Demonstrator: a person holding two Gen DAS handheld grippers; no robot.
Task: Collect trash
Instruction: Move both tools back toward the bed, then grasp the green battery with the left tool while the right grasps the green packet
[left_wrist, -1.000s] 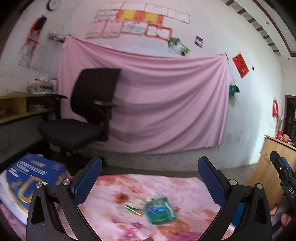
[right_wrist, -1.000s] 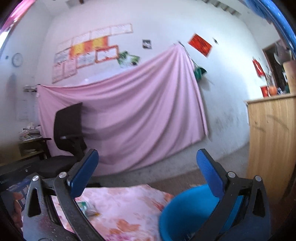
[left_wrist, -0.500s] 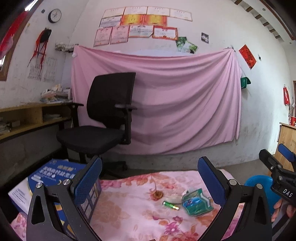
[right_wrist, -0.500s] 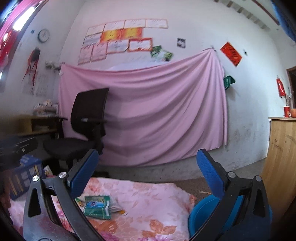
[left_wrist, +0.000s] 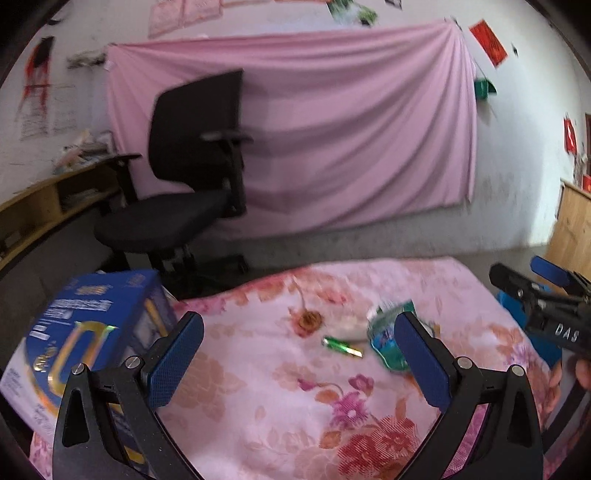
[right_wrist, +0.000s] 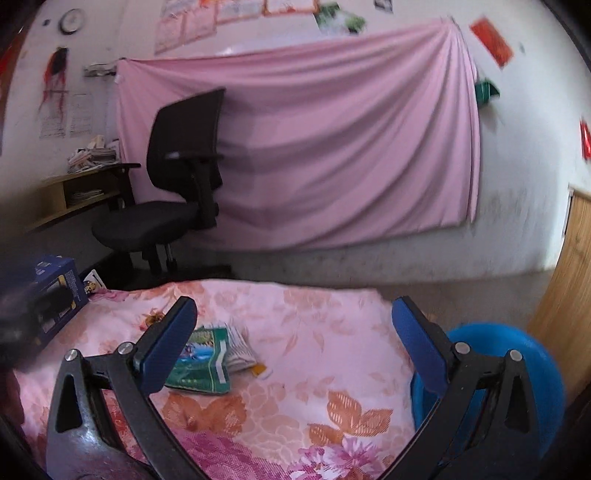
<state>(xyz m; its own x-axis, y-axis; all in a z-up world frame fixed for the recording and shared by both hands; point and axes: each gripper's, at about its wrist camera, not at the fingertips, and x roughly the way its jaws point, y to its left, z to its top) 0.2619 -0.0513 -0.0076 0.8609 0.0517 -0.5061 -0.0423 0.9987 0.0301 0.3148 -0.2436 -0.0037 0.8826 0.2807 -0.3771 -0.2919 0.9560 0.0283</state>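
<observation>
Your left tongs (left_wrist: 299, 354) are wide open and hold nothing, and your right tongs (right_wrist: 294, 341) are wide open and hold nothing too. Both hang above the pink flowered cloth (left_wrist: 258, 384).

The trash lies on that cloth. In the left view, the crinkly green snack wrapper (left_wrist: 386, 343) sits at about 2 o'clock from the middle of your left tongs, partly behind the right finger. The small green battery (left_wrist: 341, 346) lies just beside it, at its 9 o'clock. In the right view, the wrapper (right_wrist: 201, 363) lies near the left finger of your right tongs.

The round blue plastic bin (right_wrist: 517, 369) stands off the cloth's edge at 3 o'clock. The blue cardboard box (left_wrist: 92, 332) sits at 9 o'clock. The black office chair (left_wrist: 184, 177) stands at 11 o'clock, in front of the pink sheet on the wall (left_wrist: 351, 129).
</observation>
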